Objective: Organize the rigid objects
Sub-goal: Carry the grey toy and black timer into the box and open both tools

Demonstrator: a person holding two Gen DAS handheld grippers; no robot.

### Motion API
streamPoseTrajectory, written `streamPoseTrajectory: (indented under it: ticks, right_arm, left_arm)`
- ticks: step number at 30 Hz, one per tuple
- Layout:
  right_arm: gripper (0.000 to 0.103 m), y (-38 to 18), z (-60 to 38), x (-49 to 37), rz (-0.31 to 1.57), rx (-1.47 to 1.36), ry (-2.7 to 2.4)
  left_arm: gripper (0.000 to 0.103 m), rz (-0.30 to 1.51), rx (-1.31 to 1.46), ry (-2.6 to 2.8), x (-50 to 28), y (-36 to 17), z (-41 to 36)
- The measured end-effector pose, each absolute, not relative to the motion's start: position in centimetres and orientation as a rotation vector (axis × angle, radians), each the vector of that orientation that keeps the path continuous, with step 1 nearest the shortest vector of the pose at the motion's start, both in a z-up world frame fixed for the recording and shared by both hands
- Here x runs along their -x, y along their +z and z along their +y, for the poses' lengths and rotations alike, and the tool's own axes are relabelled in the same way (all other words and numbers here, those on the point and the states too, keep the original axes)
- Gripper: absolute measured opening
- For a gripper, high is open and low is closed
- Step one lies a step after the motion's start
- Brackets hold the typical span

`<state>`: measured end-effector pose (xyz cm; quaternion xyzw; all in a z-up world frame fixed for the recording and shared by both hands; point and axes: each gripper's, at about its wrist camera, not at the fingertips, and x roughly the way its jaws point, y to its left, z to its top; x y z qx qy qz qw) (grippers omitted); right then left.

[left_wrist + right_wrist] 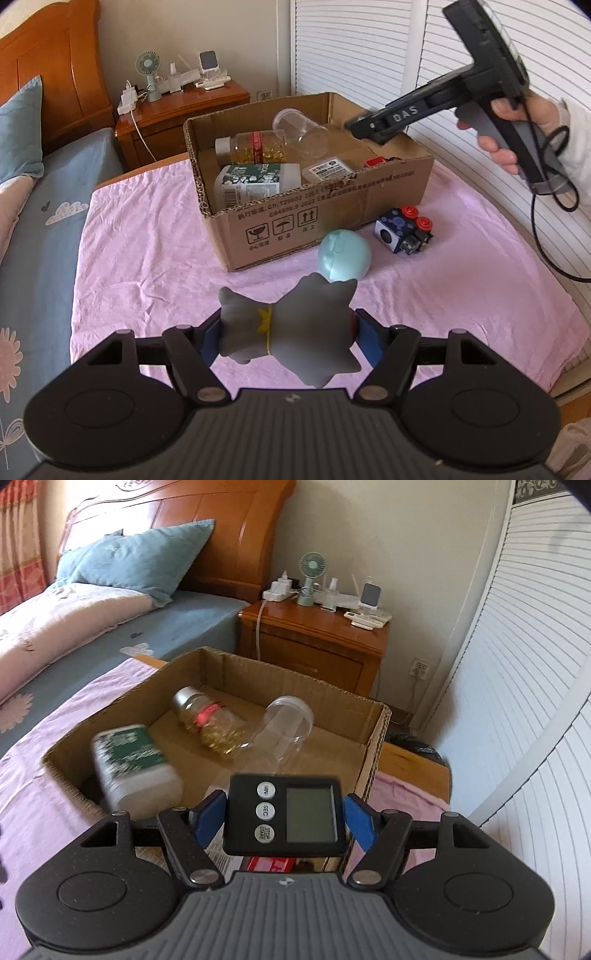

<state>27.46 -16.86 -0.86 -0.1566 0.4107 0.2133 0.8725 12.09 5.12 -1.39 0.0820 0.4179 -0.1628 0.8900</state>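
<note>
Carrying a timer [286, 814] over the box [373, 738], the right hand-held gripper [286, 821] is pinching it squarely; lowering before letting go is wiser. Short of the box, the left hand-held gripper [286, 332] is clamping a grey toy [291, 328], waiting its turn.

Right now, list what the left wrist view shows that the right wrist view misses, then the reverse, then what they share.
Only the left wrist view: the grey star toy held in the left gripper, the teal ball and the black cube toy on the pink sheet.
Only the right wrist view: the black timer in the right gripper.
Both: the cardboard box with the green-labelled bottle.
</note>
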Motion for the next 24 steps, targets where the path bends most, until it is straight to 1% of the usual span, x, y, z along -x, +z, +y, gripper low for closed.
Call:
streamPoseTrajectory:
  ticks: [2, 4, 10, 16, 24]
  right_arm:
    - [0.095, -1.2, -16.6, -27.7, 0.869, 0.313, 0.441]
    - [0.103, -1.0, -16.7, -27.2, 0.850, 0.296, 0.439]
    - [0.103, 0.6, -17.5, -24.8, 0.890, 0.232, 0.432]
    - [0.103, 1.8, -18.6, -21.9, 0.974, 0.171, 0.379]
    - [0.103, 2.3, -20.0, -17.0, 1.026, 0.118, 0.291]
  left_arm:
    - [0.071, 0.867, -0.174, -0.338, -12.3, -1.4, 5.2]
    - [0.071, 0.864, -0.177, -0.340, -12.4, -1.3, 5.2]
    - [0.071, 0.847, -0.187, -0.347, -12.4, -0.5, 4.7]
    - [0.071, 0.830, -0.197, -0.347, -12.6, 1.1, 4.0]
    - [0.071, 0.810, -0.195, -0.337, -14.2, 3.1, 2.8]
